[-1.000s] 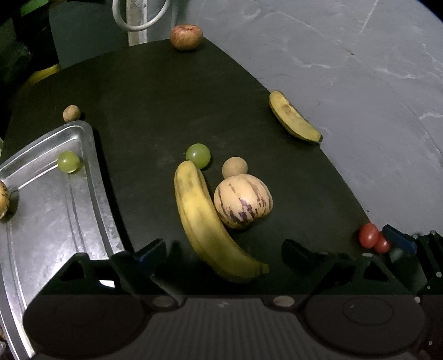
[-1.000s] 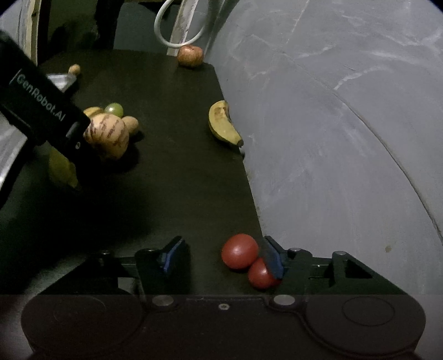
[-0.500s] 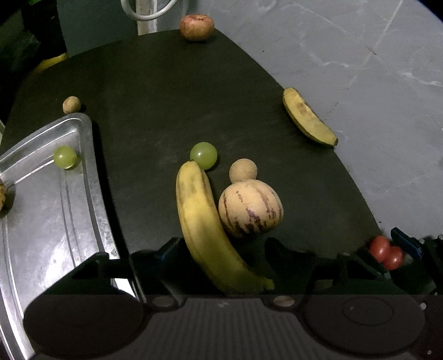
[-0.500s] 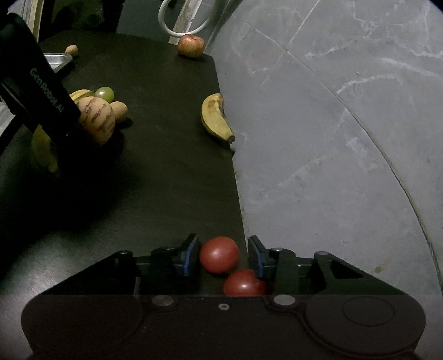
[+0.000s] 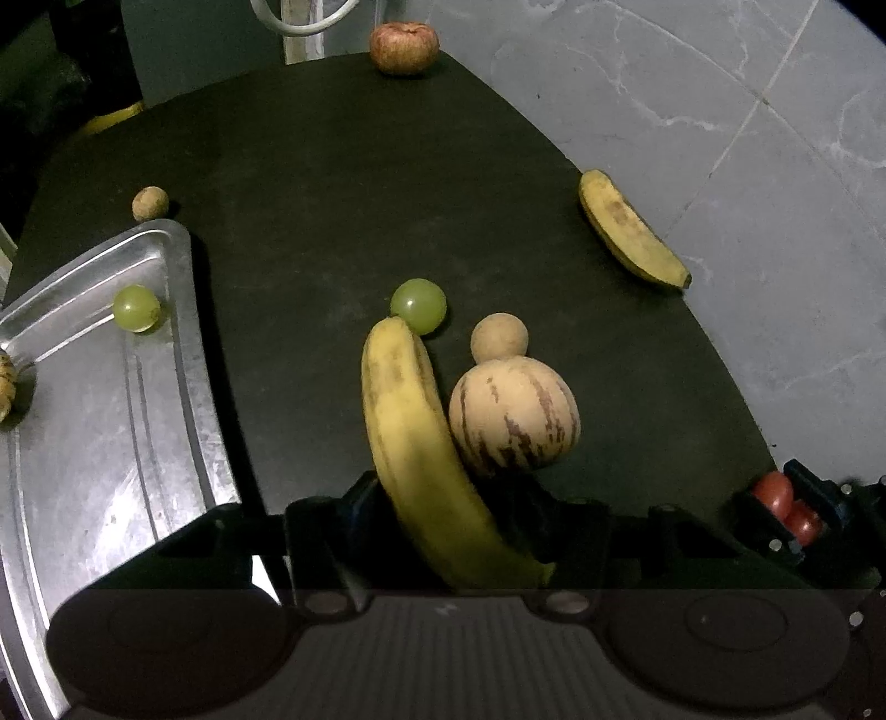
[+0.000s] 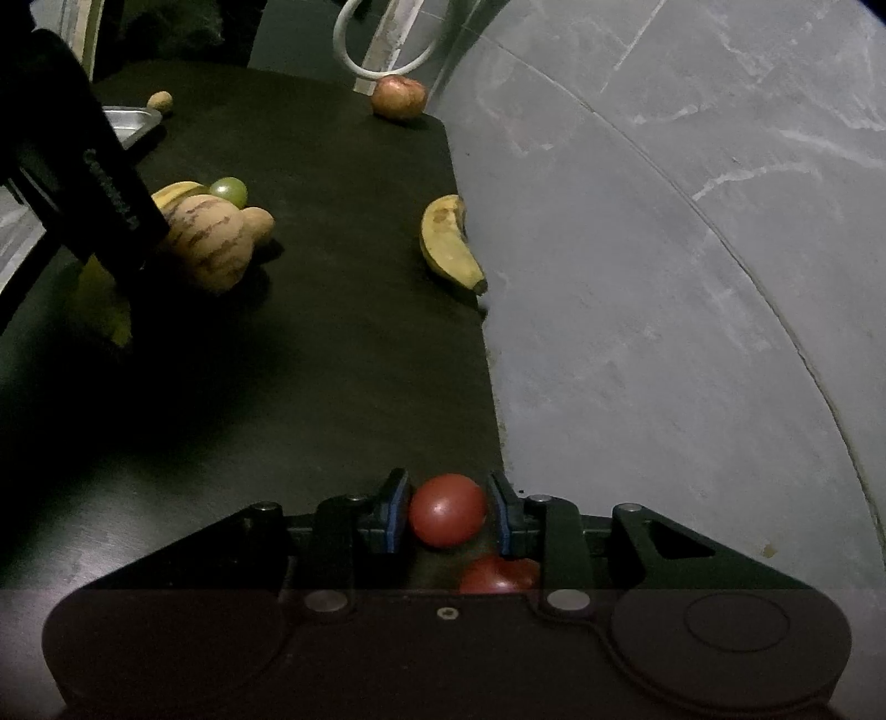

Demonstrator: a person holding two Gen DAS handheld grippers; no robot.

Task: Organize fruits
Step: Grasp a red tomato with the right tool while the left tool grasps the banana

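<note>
My left gripper (image 5: 443,509) is shut on the long yellow banana (image 5: 415,443), low on the black mat (image 5: 332,177). A striped pale melon (image 5: 512,421) touches the banana's right side, with a tan ball (image 5: 498,336) and a green grape (image 5: 418,304) beyond. My right gripper (image 6: 447,512) is shut on a red tomato (image 6: 447,509) at the mat's right edge; a second tomato (image 6: 498,576) lies under it. A metal tray (image 5: 99,443) at left holds a green grape (image 5: 135,308).
A short banana (image 5: 628,232) lies at the mat's right edge beside the grey stone floor (image 5: 747,138). An apple (image 5: 404,47) sits at the far edge, a small brown nut (image 5: 149,202) behind the tray. A striped fruit (image 5: 5,382) shows at the tray's left.
My left gripper moved forward and closed on the long banana. My right gripper closed on the red tomato.
</note>
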